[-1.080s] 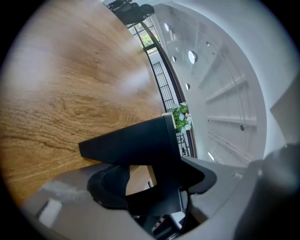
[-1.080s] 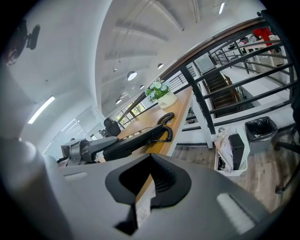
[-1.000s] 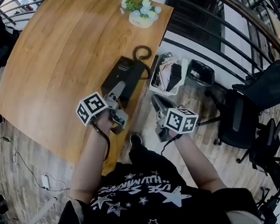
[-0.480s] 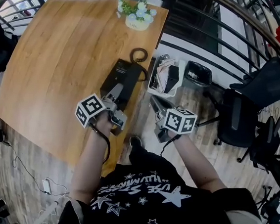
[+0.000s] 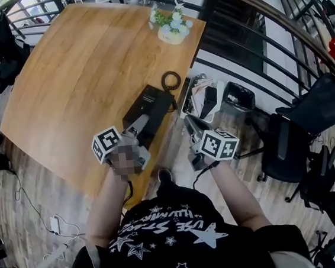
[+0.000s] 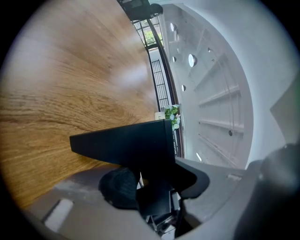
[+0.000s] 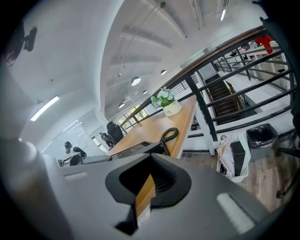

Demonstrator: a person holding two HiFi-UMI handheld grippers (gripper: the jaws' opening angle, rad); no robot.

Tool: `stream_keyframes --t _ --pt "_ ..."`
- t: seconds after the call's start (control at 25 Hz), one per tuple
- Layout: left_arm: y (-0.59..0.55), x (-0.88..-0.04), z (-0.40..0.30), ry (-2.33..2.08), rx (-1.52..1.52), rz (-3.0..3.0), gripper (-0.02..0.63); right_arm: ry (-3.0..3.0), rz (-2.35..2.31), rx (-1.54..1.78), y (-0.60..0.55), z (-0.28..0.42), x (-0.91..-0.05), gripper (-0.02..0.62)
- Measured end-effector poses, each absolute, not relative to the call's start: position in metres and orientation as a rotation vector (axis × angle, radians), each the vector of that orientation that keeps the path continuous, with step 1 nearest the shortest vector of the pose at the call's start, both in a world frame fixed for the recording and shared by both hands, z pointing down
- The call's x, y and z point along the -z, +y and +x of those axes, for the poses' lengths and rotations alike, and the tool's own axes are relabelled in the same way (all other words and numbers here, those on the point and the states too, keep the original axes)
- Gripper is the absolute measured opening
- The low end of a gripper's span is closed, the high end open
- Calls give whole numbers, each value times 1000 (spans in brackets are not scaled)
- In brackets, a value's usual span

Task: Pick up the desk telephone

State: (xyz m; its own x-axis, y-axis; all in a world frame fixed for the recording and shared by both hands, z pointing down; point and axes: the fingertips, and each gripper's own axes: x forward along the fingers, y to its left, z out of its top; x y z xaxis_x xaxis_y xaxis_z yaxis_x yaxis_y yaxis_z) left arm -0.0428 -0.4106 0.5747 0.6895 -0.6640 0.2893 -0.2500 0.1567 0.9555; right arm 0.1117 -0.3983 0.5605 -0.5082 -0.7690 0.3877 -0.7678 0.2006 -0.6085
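**Head view:** the desk telephone lies near the tabletop edge, its coiled cord looped just beyond it and a flower pot farther off; the left hand-held gripper meets the telephone's near end; the right hand-held gripper hangs off the tabletop edge, apart from the telephone.

**Left gripper view:** the jaws are clenched on the black near end of the telephone; whether it has left the wood cannot be told.

**Right gripper view:** the jaws are together with nothing between them; only the tabletop edge shows through their notch.

**Step in hand, judged:** the lift; being held by one end, the body will likely sag, so it calls for a firm clamp, a slow level raise and slack in the cord; the free gripper could steady the side.
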Motion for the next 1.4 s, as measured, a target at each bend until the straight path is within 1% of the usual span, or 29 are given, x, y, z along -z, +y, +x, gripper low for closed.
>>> stream_keyframes --t 0.84,1.4 --pt "-280 -526 -123 -786 485 1492 194 2523 -1485 1136 -296 40 -520 2" --pt "-147 -503 -188 -825 572 1514 193 2627 -1405 1111 -180 -23 -505 2"
